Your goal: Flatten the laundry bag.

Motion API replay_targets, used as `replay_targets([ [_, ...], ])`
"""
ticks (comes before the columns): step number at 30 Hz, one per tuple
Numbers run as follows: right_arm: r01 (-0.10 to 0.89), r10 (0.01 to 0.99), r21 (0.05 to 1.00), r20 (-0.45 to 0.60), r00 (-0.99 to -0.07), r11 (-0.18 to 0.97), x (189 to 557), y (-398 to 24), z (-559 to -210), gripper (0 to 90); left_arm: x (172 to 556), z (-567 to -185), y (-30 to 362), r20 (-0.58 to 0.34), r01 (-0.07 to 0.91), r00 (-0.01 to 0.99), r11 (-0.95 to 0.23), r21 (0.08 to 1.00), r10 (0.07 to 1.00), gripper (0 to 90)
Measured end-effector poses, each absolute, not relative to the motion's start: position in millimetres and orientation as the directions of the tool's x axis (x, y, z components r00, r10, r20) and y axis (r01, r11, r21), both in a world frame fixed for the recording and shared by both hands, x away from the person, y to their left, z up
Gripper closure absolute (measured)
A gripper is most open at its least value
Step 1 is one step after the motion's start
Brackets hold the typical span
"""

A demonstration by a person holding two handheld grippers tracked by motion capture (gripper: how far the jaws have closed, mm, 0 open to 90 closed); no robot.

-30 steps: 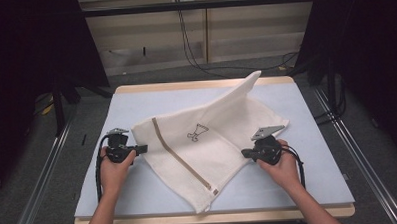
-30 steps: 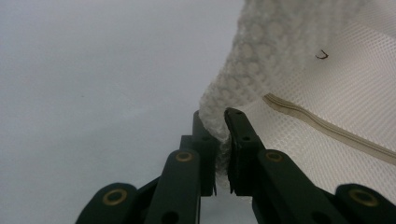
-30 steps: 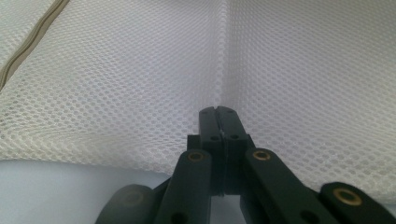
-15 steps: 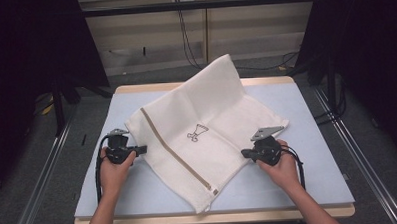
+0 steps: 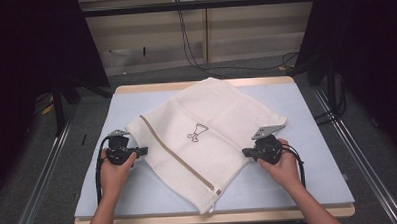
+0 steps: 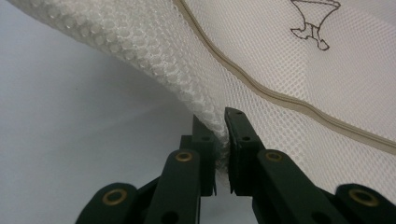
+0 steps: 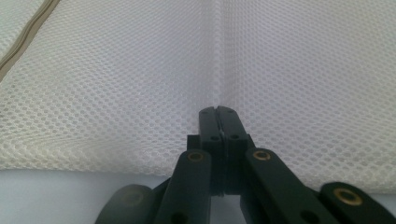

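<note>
A white mesh laundry bag lies spread over the pale blue table, with a tan zipper strip and a small black printed figure. At its left corner my left gripper is shut on the mesh edge; its jaws have just been opening a little, and the mesh is still pinched between the tips of that gripper. My right gripper is shut on the bag's right edge. In the right gripper view the gripper clamps the mesh at a fold line.
The table has a wooden rim and metal rails along both sides. Black cables hang down the wall behind it. Bare blue tabletop shows beside each hand and at the front.
The bag's far corner, lifted in the air earlier, has dropped and the bag now lies flat toward the back of the table. Both hands stayed put.
</note>
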State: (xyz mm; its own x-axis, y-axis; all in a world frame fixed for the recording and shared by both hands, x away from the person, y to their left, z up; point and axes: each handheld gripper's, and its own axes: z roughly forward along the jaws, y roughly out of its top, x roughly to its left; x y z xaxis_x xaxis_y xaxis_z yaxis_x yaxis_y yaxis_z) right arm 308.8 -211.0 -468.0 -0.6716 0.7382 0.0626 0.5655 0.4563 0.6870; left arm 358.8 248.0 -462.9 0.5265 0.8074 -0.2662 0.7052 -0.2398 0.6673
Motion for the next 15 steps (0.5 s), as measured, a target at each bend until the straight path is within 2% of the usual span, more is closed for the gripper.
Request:
replay_targets([
  [1,0.567,0.738,0.69,0.068,-0.671,0.451,309,-212,-468,90.0,358,-463,248,-0.261,0.704,0.523,-0.239,0.669,0.811,80.2],
  [2,0.568,0.739,0.687,0.067,-0.67,0.453,309,-213,-467,90.0,358,-463,248,-0.251,0.702,0.519,-0.24,0.671,0.817,75.9],
  [3,0.563,0.739,0.687,0.057,-0.671,0.459,311,-216,-467,90.0,357,-462,249,-0.251,0.705,0.509,-0.231,0.671,0.824,67.8],
  [4,0.563,0.739,0.687,0.057,-0.671,0.459,311,-216,-467,90.0,357,-462,249,-0.251,0.705,0.509,-0.231,0.671,0.824,66.5],
  [6,0.572,0.748,0.687,0.061,-0.661,0.449,311,-218,-467,90.0,356,-463,251,-0.215,0.685,0.52,-0.254,0.683,0.826,56.7],
  [7,0.57,0.747,0.688,0.06,-0.662,0.45,312,-220,-468,90.0,356,-464,250,-0.212,0.684,0.507,-0.241,0.689,0.835,56.7],
  [8,0.577,0.752,0.683,0.062,-0.656,0.447,312,-222,-468,90.0,357,-464,255,-0.192,0.688,0.503,-0.257,0.679,0.843,49.4],
  [12,0.587,0.768,0.681,0.055,-0.638,0.438,315,-231,-469,90.0,360,-465,265,-0.198,0.686,0.48,-0.225,0.691,0.854,35.3],
  [15,0.604,0.784,0.678,0.067,-0.618,0.418,317,-239,-469,90.0,363,-464,267,-0.171,0.657,0.494,-0.237,0.716,0.853,31.9],
])
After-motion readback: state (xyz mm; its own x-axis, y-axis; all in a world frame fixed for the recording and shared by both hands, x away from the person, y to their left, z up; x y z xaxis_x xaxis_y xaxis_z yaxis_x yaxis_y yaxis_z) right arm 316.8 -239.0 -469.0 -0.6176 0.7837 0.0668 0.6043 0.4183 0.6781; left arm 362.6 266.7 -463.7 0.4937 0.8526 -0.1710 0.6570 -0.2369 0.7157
